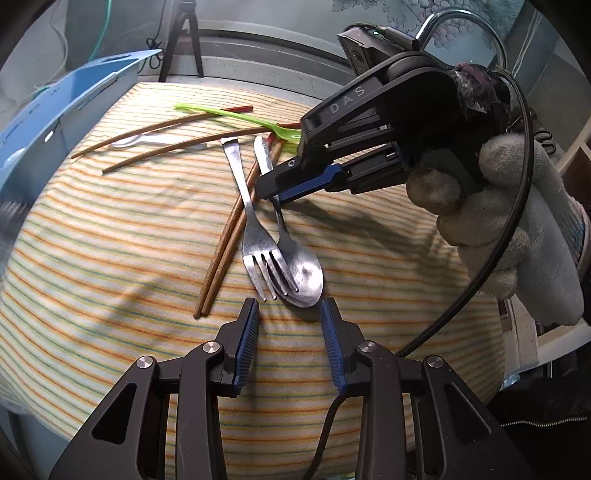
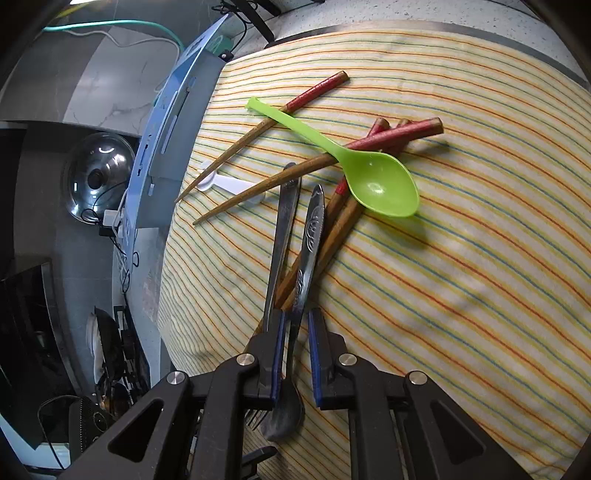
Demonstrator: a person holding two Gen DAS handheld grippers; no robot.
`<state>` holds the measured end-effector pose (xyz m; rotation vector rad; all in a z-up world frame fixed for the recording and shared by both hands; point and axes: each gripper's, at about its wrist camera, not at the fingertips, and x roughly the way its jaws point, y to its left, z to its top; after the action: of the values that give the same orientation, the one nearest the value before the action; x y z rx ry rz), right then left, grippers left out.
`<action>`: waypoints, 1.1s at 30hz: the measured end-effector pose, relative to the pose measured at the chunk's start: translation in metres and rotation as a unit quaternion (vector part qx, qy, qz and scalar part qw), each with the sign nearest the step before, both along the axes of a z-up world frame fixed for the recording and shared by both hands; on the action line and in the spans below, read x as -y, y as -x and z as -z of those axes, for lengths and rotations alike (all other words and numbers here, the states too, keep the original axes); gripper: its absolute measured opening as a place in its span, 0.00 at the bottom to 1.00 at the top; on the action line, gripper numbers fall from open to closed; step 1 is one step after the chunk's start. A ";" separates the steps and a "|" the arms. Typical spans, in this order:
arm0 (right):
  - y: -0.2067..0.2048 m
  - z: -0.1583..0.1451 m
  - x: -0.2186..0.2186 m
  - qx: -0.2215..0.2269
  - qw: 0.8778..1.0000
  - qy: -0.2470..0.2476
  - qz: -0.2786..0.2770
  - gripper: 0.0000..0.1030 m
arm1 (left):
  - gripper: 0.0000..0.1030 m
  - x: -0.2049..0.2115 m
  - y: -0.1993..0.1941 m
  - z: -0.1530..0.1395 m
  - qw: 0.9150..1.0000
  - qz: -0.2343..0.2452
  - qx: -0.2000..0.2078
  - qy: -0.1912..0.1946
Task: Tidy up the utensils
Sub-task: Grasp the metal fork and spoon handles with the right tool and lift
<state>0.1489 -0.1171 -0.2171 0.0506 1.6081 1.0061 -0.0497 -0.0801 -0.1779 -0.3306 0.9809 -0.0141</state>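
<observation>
A steel spoon [image 1: 304, 275] and a steel fork [image 1: 251, 229] lie crossed on the striped cloth [image 1: 147, 240], the spoon's bowl over the fork's tines. My right gripper [image 1: 267, 194], held by a gloved hand [image 1: 517, 221], is shut on the spoon's handle [image 2: 314, 221]; the right wrist view shows the handle running between its fingers [image 2: 295, 325], beside the fork handle [image 2: 284, 214]. My left gripper [image 1: 290, 314] stands open, its tips just short of the spoon bowl, nothing between them. Brown chopsticks [image 1: 225, 251] lie under both. A green plastic spoon [image 2: 380, 184] and a white one [image 2: 225, 183] lie farther off.
A blue plastic organizer [image 1: 55, 110] stands along the cloth's left edge. Two more red-ended chopsticks [image 1: 177, 151] lie near it. A black cable [image 1: 480, 277] hangs from the right gripper. A tripod [image 1: 184, 37] and a faucet [image 1: 461, 18] are behind; a pot lid [image 2: 99, 177] sits beyond the organizer.
</observation>
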 end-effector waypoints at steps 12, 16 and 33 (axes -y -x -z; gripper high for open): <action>-0.002 0.000 0.008 0.003 1.000 -0.003 0.011 0.07 | 0.25 0.006 -0.018 0.002 1.000 0.018 0.002 -0.018; 0.002 -0.002 0.014 0.005 1.000 0.001 0.011 0.07 | 0.25 0.005 -0.012 0.002 1.000 0.020 0.007 -0.002; 0.009 -0.030 0.039 0.013 0.999 -0.022 0.026 0.06 | 0.24 0.008 0.001 -0.020 0.999 0.024 0.035 0.003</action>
<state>0.1394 -0.1562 -0.1869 0.1087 1.5538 0.9989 -0.0506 -0.0886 -0.1574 -0.3089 0.9196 -0.0718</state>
